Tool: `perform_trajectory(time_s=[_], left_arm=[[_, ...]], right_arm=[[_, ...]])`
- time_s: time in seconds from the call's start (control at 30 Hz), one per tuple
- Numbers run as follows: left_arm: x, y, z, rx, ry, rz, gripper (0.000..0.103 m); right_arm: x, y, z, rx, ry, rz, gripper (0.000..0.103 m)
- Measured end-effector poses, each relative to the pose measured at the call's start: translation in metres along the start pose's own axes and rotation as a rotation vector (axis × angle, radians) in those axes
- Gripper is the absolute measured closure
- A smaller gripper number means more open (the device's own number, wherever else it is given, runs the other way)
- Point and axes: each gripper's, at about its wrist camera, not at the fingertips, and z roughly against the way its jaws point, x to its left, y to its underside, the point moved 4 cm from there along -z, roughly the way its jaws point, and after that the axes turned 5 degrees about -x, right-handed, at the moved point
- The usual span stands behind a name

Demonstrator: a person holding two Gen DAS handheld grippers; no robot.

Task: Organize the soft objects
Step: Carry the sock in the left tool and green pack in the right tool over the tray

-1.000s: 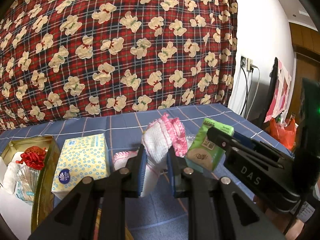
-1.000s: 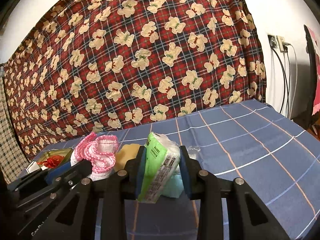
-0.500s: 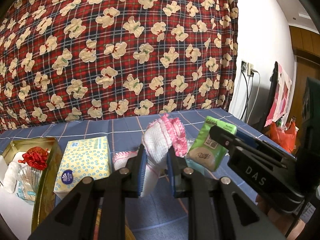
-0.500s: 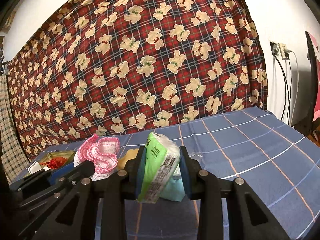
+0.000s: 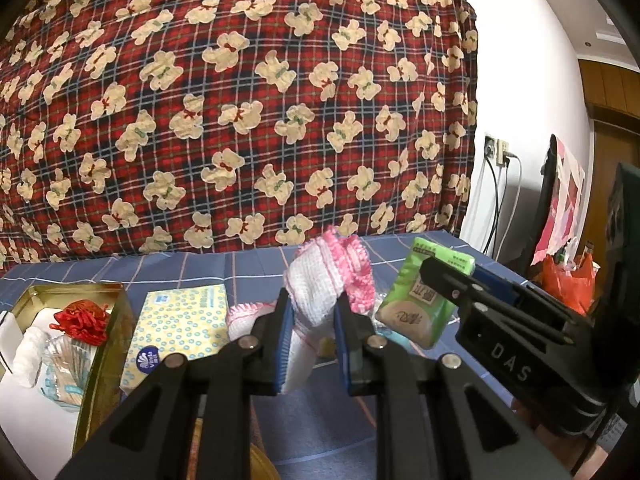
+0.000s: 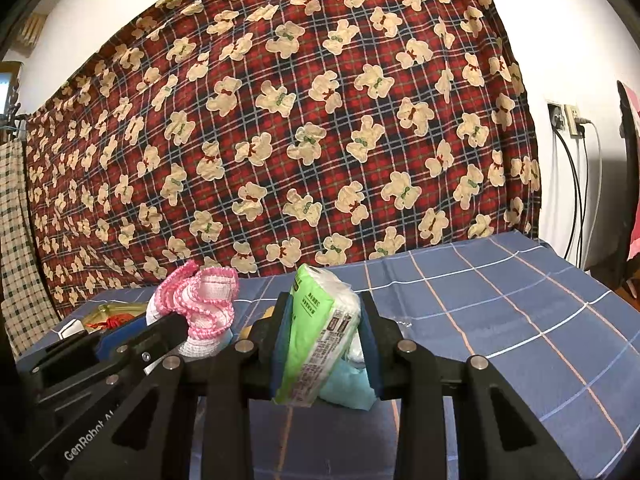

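Mid-sort over a blue checked tablecloth: 2 handheld grippers each hold 1 soft item above the table, in front of a red plaid sheet printed with teddy bears. The left gripper is pinching a white cloth with pink crochet edging between its blue pads, the fabric bunched above the jaws and a tail hanging below them. The right gripper is clamped on a green pack of pocket tissues, which stands tilted in the jaws; a pale blue soft item shows just behind and below the pack, and whether it is gripped too or lies on the table cannot be told.

At the left of the table sits a gold tin, already holding a red tasselled ornament and some white and clear-wrapped items. A yellow dotted tissue box lies just beside the tin, touching or nearly touching its wall. Another piece of pink-edged white fabric lies on the table between that box and the left gripper.

By the look of it the job is roughly halfway: some pieces are stowed, 2 are in hand with neither yet set down, and the loose cloth and perhaps the tissue box are left to place
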Motion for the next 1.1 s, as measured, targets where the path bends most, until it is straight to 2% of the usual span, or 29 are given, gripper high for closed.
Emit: perform_trajectory(time_s=[0.3, 0.73, 0.97, 1.1], left_arm=[[0.003, -0.004, 0.006, -0.034, -0.019, -0.005, 0.086], [0.018, -0.008, 0.011, -0.052, -0.026, 0.040, 0.086], [0.027, -0.010, 0.014, -0.058, -0.036, 0.059, 0.086], [0.033, -0.010, 0.014, -0.043, -0.029, 0.077, 0.086]], right_arm=[[0.009, -0.002, 0.006, -0.037, -0.009, 0.041, 0.068], [0.024, -0.001, 0.009, -0.065, -0.006, 0.108, 0.068], [0.027, 0.001, 0.007, -0.051, -0.023, 0.102, 0.068], [0.030, 0.004, -0.001, -0.010, -0.040, 0.093, 0.068]])
